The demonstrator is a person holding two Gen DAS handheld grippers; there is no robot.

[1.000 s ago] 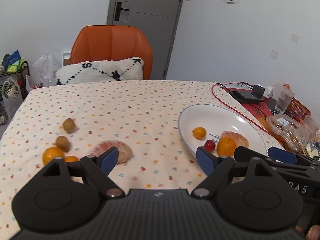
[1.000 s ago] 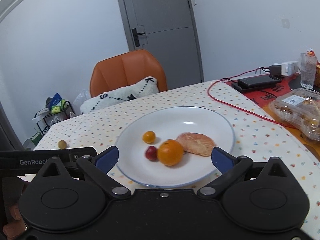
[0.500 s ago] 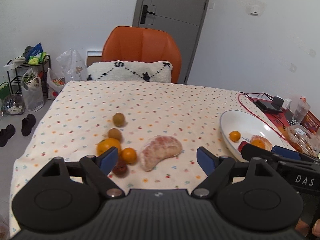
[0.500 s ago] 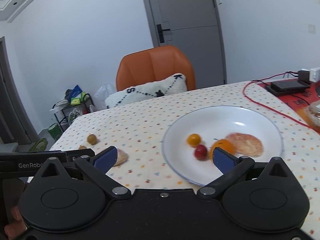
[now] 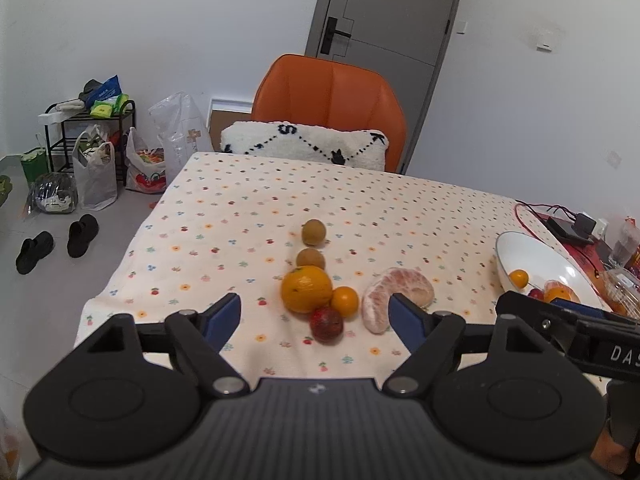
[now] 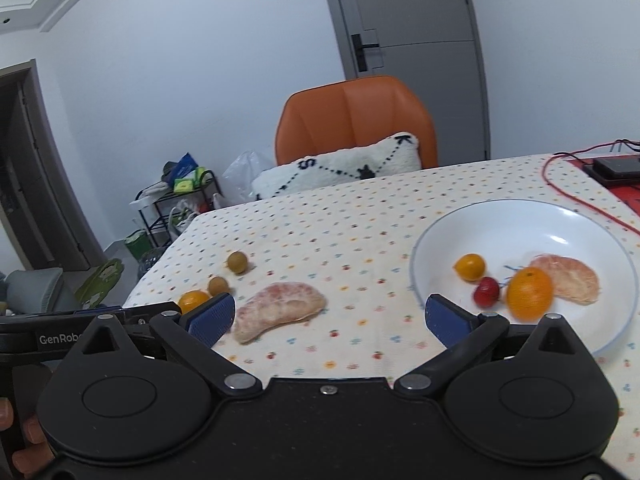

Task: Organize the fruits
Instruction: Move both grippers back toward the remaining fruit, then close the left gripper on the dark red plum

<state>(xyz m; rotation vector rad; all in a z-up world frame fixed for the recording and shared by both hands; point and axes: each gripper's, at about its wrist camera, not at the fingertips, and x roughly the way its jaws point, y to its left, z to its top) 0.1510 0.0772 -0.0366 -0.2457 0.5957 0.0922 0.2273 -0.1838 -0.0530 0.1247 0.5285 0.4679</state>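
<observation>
An orange chair (image 5: 328, 104) stands at the far edge of the tabletop (image 5: 248, 208), which wears a cream cloth dotted with tiny flowers, and a white cushion with black stitching (image 5: 304, 146) lies across its seat. Behind it is a grey door (image 5: 384, 20) with a dark handle. On the floor to the left, a black wire rack (image 5: 86, 132) holds packets, plastic bags (image 5: 140, 162) slump beside it, and a pair of black shoes (image 5: 56, 242) sits nearer. A red cable (image 6: 576, 200) loops past a dark device (image 6: 616, 168).
</observation>
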